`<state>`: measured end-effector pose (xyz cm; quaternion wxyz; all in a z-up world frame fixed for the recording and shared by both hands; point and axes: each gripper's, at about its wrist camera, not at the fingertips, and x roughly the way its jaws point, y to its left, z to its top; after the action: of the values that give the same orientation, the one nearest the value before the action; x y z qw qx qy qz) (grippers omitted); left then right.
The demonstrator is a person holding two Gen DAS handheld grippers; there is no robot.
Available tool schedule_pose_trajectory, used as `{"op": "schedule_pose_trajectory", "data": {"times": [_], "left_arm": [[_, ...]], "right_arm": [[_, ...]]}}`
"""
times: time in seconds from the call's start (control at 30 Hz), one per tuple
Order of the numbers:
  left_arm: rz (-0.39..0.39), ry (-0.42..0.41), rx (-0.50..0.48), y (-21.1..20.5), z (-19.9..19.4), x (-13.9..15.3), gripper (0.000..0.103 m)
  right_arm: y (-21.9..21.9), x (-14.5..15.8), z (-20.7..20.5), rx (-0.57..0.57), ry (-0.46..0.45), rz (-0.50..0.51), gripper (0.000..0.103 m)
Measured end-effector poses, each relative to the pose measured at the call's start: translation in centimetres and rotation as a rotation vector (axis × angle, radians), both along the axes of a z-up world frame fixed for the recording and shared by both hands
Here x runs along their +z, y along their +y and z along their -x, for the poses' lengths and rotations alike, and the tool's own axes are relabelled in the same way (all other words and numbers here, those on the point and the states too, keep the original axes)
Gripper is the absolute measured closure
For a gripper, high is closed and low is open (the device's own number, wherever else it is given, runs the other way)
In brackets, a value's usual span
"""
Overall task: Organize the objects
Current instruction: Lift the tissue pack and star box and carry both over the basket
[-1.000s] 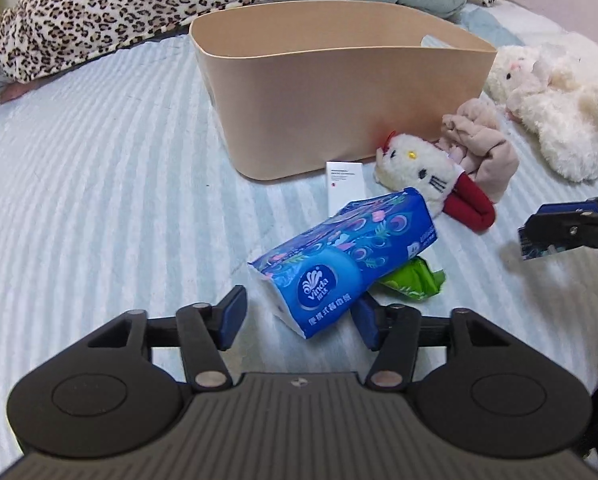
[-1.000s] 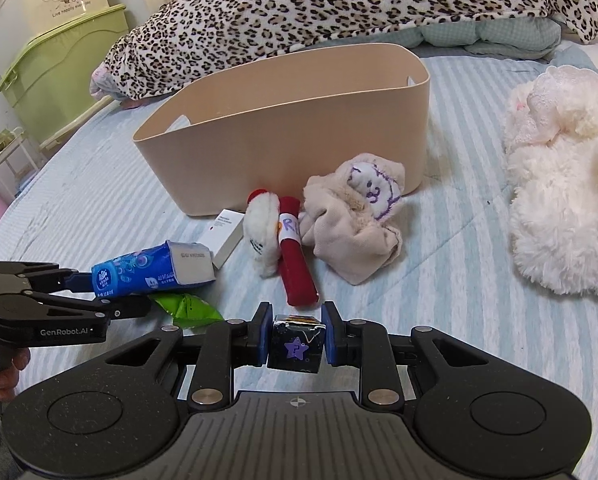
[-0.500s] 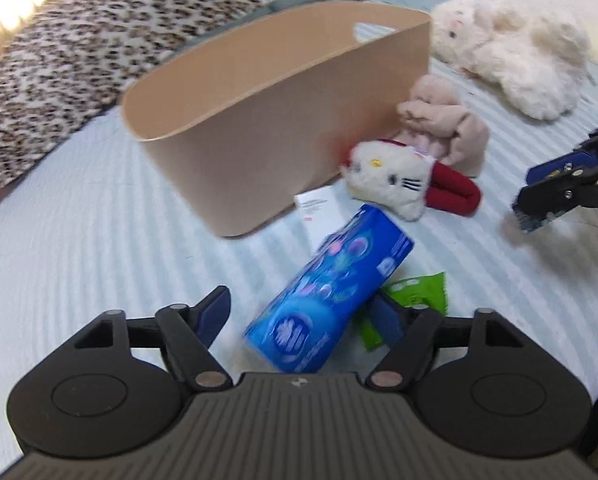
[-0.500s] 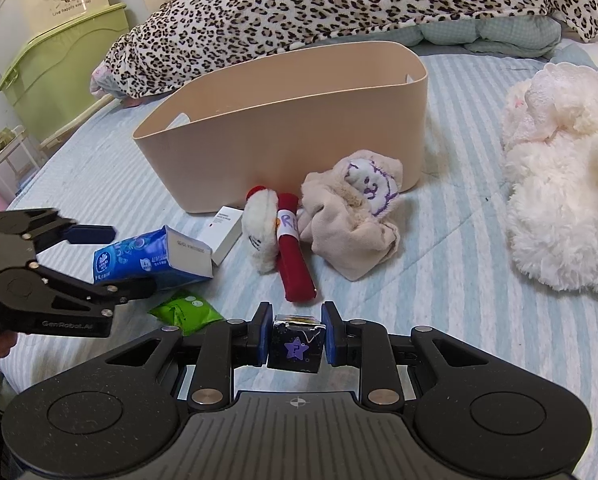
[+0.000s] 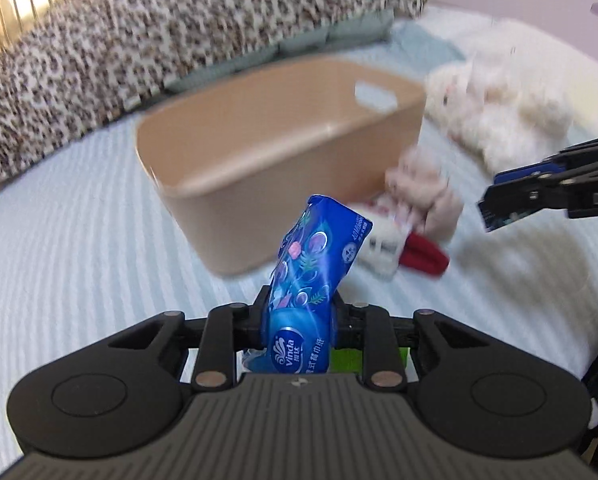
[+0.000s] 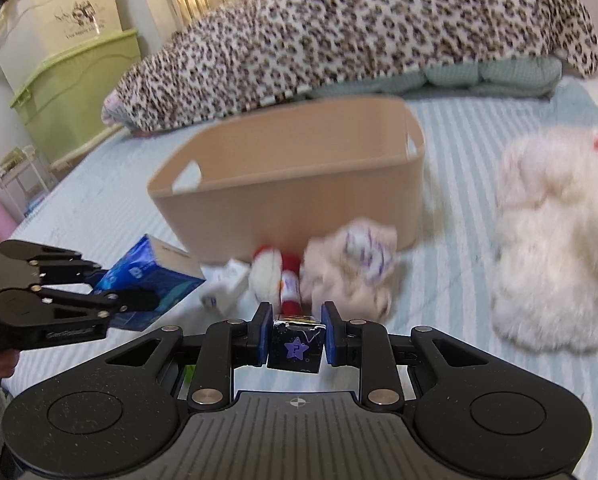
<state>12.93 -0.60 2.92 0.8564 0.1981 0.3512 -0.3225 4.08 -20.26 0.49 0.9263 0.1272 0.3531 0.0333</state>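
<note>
My left gripper (image 5: 297, 322) is shut on a blue tissue pack (image 5: 315, 264) and holds it lifted above the bed, in front of a beige bin (image 5: 283, 160). It also shows in the right wrist view (image 6: 99, 300) with the blue tissue pack (image 6: 151, 280). My right gripper (image 6: 295, 334) is shut on a small black cube with a purple star (image 6: 296, 346), short of the beige bin (image 6: 295, 196). It shows at the right of the left wrist view (image 5: 499, 200).
A white-and-red plush (image 6: 277, 276), a beige plush (image 6: 355, 264) and a small white box (image 6: 225, 286) lie in front of the bin. A big white plush (image 6: 559, 248) lies right. A green packet (image 5: 345, 360) lies below the left gripper. A leopard blanket (image 6: 339, 40) lies behind.
My left gripper closed on the blue tissue pack and lifted it off the bed toward the bin. My right gripper rose slightly, still holding the cube.
</note>
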Motion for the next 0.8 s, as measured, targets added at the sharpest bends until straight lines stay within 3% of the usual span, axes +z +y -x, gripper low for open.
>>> {"op": "schedule_pose_trajectory", "data": {"times": [0.2,0.33,0.5,0.63,0.8], "left_arm": [[0.111,-0.106,0.027,-0.9,-0.7,4.4,0.075],[0.134,-0.152,0.085,-2.9,-3.0,5.6,0.075],[0.151,-0.168,0.179,-5.3,-6.8,5.6,0.075],[0.156,-0.130,0.233,-6.5,-9.7,5.0,0.074],[0.087,-0.107,0.272,-8.1,-12.1,2.7,0.074]], "right_arm": [[-0.8,3.1,-2.2,-0.021,-0.094,0.014,0.079],[-1.6,4.7,-4.6,-0.041,-0.149,0.022,0.079],[-2.4,5.6,-8.6,-0.075,-0.184,0.045,0.079],[-2.8,5.1,-11.4,-0.098,-0.169,0.073,0.079],[-2.4,3.2,-14.7,-0.101,-0.097,0.128,0.079]]}}
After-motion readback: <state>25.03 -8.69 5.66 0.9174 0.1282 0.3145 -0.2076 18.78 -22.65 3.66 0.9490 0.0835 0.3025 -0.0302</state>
